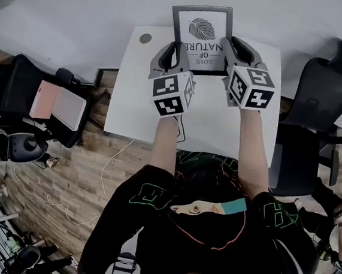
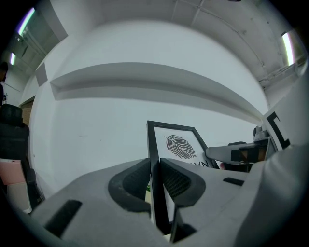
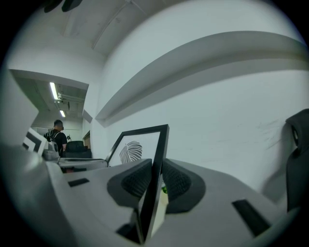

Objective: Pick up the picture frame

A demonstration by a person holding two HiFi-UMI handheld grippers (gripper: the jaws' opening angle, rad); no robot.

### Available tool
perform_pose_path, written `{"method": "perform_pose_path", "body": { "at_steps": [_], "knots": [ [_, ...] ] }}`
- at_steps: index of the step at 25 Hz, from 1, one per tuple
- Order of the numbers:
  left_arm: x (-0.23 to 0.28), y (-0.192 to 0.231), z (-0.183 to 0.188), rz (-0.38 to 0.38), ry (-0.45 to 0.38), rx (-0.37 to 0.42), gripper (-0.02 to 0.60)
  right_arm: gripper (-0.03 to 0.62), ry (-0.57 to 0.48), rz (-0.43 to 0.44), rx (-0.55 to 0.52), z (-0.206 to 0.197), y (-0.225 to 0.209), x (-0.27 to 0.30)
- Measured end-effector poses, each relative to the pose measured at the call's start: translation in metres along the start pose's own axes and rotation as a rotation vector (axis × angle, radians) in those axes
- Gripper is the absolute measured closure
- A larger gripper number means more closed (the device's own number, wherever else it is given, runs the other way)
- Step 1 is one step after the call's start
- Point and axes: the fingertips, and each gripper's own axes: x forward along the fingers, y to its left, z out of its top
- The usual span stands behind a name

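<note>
A black picture frame [image 1: 202, 23] with a leaf print and lettering is held up above the white table [image 1: 133, 93], its face toward me. My left gripper [image 1: 174, 50] is shut on the frame's left edge [image 2: 154, 164], both ribbed pads pressed against the black moulding. My right gripper [image 1: 231, 51] is shut on the frame's right edge [image 3: 157, 164] in the same way. In the left gripper view the leaf print [image 2: 180, 145] shows past the jaws, with the right gripper's grey body [image 2: 236, 153] beyond it. Both grippers point level toward the white wall.
A black office chair [image 1: 318, 105] stands right of the table. At left a black seat [image 1: 39, 99] carries a pink box and a white box. A round grommet [image 1: 145, 38] marks the table's far left corner. A cable [image 1: 111, 164] trails over the wooden floor. A person stands far off [image 3: 59, 132].
</note>
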Motion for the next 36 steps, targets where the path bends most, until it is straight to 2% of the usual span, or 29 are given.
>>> {"method": "perform_pose_path", "body": {
  "at_steps": [7, 15, 36],
  "knots": [
    [0.01, -0.014, 0.023, -0.039, -0.066, 0.044, 0.511, 0.517, -0.103, -0.016, -0.007, 0.022, -0.011, -0.009],
    [0.013, -0.032, 0.024, -0.077, -0.086, 0.057, 0.509, 0.517, -0.108, -0.045, -0.026, 0.026, -0.026, -0.019],
    [0.013, -0.041, 0.027, -0.096, -0.085, 0.083, 0.509, 0.517, -0.117, -0.056, -0.015, 0.027, -0.032, -0.027]
  ]
}}
